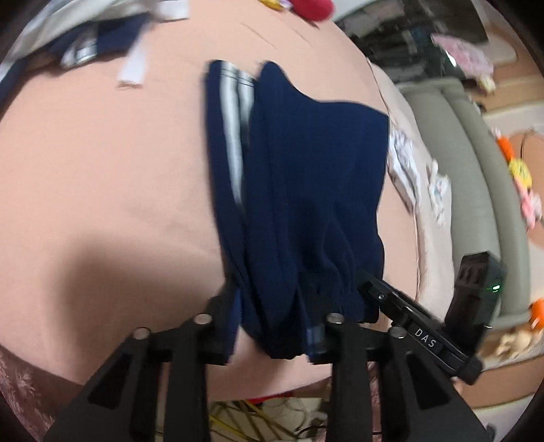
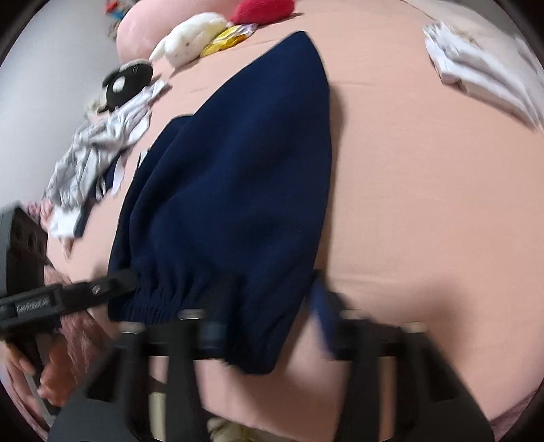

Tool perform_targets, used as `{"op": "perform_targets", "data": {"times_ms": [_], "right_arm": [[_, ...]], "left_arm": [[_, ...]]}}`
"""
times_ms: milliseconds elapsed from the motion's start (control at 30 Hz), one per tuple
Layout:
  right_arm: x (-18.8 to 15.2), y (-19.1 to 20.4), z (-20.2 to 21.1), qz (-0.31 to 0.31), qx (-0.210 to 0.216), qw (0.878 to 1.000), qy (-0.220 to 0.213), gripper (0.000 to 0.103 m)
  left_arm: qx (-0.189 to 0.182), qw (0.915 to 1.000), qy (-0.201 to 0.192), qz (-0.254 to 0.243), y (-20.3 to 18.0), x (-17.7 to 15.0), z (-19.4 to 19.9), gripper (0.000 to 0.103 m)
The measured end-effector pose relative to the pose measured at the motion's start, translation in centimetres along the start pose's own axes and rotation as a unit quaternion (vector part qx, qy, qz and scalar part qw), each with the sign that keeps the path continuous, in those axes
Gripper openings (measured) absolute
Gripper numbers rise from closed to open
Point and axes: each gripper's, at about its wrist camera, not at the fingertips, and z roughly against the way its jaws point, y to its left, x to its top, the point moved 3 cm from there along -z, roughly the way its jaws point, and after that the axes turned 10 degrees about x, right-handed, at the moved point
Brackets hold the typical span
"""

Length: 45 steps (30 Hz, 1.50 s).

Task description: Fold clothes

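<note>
The navy trousers (image 1: pixel 306 176) are spread on the pink bed (image 1: pixel 102 170) ahead of both claws, their gathered waistband pinched by the left claw (image 1: pixel 272 326) and right claw (image 2: pixel 268 326).

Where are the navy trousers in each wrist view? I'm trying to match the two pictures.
Left wrist view: the navy trousers run from upper centre down to the elastic waistband at the bottom, white side stripes on their left.
Right wrist view: the navy trousers lie as a diagonal band from top centre down to the gathered waistband at lower left.
Shared landmark: the red plush toy at the top edge.
</note>
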Motion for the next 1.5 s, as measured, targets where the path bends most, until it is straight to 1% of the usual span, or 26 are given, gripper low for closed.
{"op": "perform_targets", "data": {"times_ms": [100, 200, 267, 300, 333, 367, 433, 500, 567, 600, 667, 733, 800, 867, 900, 933, 967, 1033, 1100, 1133, 1200, 1267, 1300, 1333, 1433, 1500], "right_arm": [[-1.1, 0.0, 0.9, -0.013, 0.0, 1.0, 0.002, 0.015], [-2.9, -0.2, 1.8, -0.042, 0.021, 0.999, 0.011, 0.014], [-4.2, -0.3, 2.4, -0.059, 0.036, 0.997, 0.021, 0.015], [-4.9, -0.4, 2.7, -0.068, 0.043, 0.996, 0.026, 0.016], [-5.3, -0.4, 3.0, -0.075, 0.051, 0.995, 0.03, 0.019], [-5.5, -0.4, 3.2, -0.082, 0.057, 0.994, 0.033, 0.02], [-5.6, -0.8, 4.4, -0.094, 0.069, 0.993, 0.024, 0.024], [-4.7, -1.5, 5.7, -0.102, 0.064, 0.993, 0.0, 0.025], [-3.5, -2.3, 6.6, -0.104, 0.05, 0.993, -0.025, 0.03], [-2.6, -2.8, 6.7, -0.101, 0.037, 0.994, -0.034, 0.034], [-0.7, -3.7, 6.5, -0.093, 0.012, 0.994, -0.047, 0.034], [1.4, -4.6, 5.5, -0.09, -0.014, 0.995, -0.046, 0.034], [2.8, -5.4, 4.8, -0.091, -0.032, 0.994, -0.045, 0.034], [3.8, -6.1, 4.4, -0.093, -0.042, 0.994, -0.046, 0.034], [4.1, -6.2, 4.3, -0.093, -0.044, 0.994, -0.046, 0.034], [4.2, -6.2, 4.1, -0.093, -0.045, 0.994, -0.047, 0.034], [4.3, -6.1, 4.0, -0.092, -0.046, 0.994, -0.048, 0.034], [4.5, -6.1, 3.7, -0.091, -0.047, 0.994, -0.049, 0.034], [4.7, -6.0, 3.5, -0.09, -0.051, 0.993, -0.054, 0.034], [4.8, -5.9, 3.7, -0.088, -0.055, 0.993, -0.062, 0.034], [5.1, -5.8, 3.9, -0.087, -0.062, 0.991, -0.075, 0.034], [5.7, -5.7, 3.9, -0.087, -0.067, 0.991, -0.081, 0.034], [6.2, -5.5, 3.8, -0.086, -0.068, 0.991, -0.082, 0.034], [6.6, -5.4, 3.7, -0.083, -0.07, 0.991, -0.084, 0.034], [8.1, -4.1, 3.6, -0.048, -0.082, 0.991, -0.093, 0.034], [9.4, -3.2, 2.9, -0.015, -0.099, 0.991, -0.09, 0.034]], "left_arm": [[0.005, 0.9996, 0.006, -0.028, -0.8, -1.0, 0.5, 0.021], [0.017, 0.9987, 0.021, -0.043, -0.6, -2.1, 0.9, 0.022], [0.021, 0.9986, 0.025, -0.043, -0.2, -2.4, 1.6, 0.027], [0.021, 0.9986, 0.025, -0.041, 0.0, -2.5, 2.1, 0.035], [0.026, 0.9987, 0.017, -0.04, 0.2, -2.3, 2.8, 0.037], [0.032, 0.9986, -0.001, -0.043, 0.4, -1.6, 3.7, 0.037], [0.032, 0.9977, -0.033, -0.05, 0.3, -0.1, 4.9, 0.037], [0.026, 0.9967, -0.052, -0.057, -0.5, 1.9, 5.0, 0.037], [0.031, 0.9952, -0.063, -0.068, -1.2, 4.2, 4.3, 0.037], [0.036, 0.9948, -0.062, -0.072, -1.4, 5.0, 3.6, 0.037], [0.045, 0.9943, -0.058, -0.078, -1.7, 6.6, 2.2, 0.037], [0.046, 0.9948, -0.048, -0.078, -1.8, 7.4, 0.8, 0.037], [0.055, 0.9942, -0.041, -0.082, -2.1, 7.8, -0.3, 0.037], [0.069, 0.9928, -0.038, -0.09, -2.5, 8.0, -1.3, 0.029], [0.084, 0.9906, -0.041, -0.1, -2.5, 7.8, -1.3, 0.01], [0.096, 0.989, -0.044, -0.104, -2.3, 7.6, -1.2, 0.007], [0.102, 0.9884, -0.049, -0.101, -2.3, 7.5, -1.0, 0.006], [0.104, 0.989, -0.067, -0.082, -2.0, 7.2, 0.3, 0.004], [0.11, 0.9879, -0.089, -0.063, -1.2, 6.6, 2.0, 0.004], [0.117, 0.9874, -0.092, -0.055, -0.6, 6.3, 2.6, 0.004], [0.132, 0.987, -0.082, -0.04, 0.8, 5.7, 2.6, 0.004], [0.147, 0.9857, -0.065, -0.051, 1.5, 5.5, 1.6, 0.005], [0.147, 0.9861, -0.054, -0.055, 1.8, 5.5, 1.2, 0.006], [0.149, 0.9856, -0.056, -0.057, 1.8, 5.6, 1.3, 0.007], [0.16, 0.9788, -0.113, -0.061, 0.9, 5.7, 3.7, 0.01], [0.153, 0.9729, -0.145, -0.096, -0.3, 5.5, 4.7, 0.013]]}}
